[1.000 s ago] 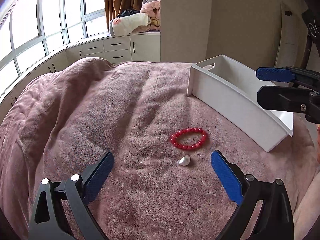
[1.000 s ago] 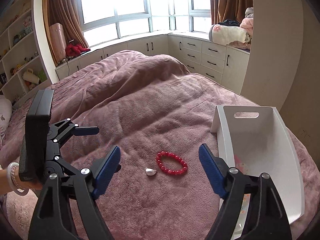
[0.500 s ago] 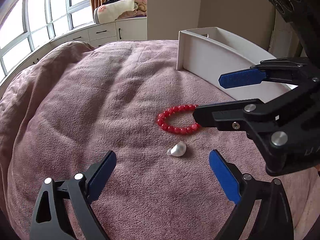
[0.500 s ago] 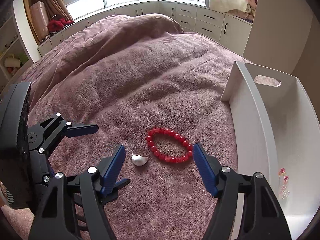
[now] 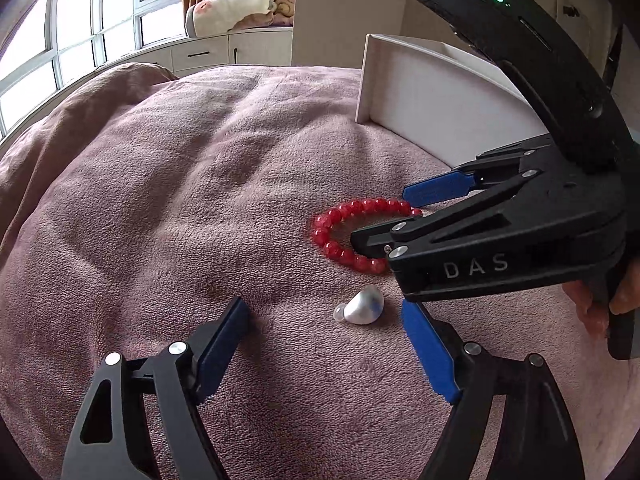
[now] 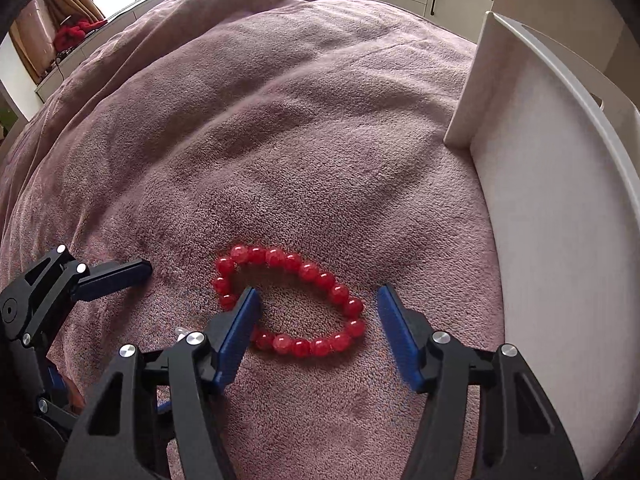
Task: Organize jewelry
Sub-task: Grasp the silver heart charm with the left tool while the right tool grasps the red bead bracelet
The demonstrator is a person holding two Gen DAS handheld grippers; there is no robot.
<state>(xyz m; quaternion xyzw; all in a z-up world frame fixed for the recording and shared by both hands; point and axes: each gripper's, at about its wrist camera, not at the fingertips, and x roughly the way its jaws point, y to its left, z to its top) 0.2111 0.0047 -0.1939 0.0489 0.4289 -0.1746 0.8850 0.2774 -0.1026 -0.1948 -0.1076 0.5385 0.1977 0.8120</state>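
Note:
A red bead bracelet (image 6: pixel 288 300) lies flat on the mauve blanket; it also shows in the left wrist view (image 5: pixel 344 236). My right gripper (image 6: pixel 316 300) is open and low over it, one finger inside the loop and one outside its right side. A small white pearl-like piece (image 5: pixel 362 305) lies just in front of the bracelet. My left gripper (image 5: pixel 324 314) is open with the white piece between its fingers, not touching it. In the right wrist view the white piece is almost hidden behind the left finger.
A white open tray (image 6: pixel 552 216) stands on the bed to the right of the bracelet; it also shows in the left wrist view (image 5: pixel 420 92). White cabinets and windows run behind the bed. The blanket (image 6: pixel 280 120) has soft folds.
Both grippers have come down and forward. The right gripper now straddles one side of the bracelet, and the left gripper has closed in around the white piece. Neither item has moved.

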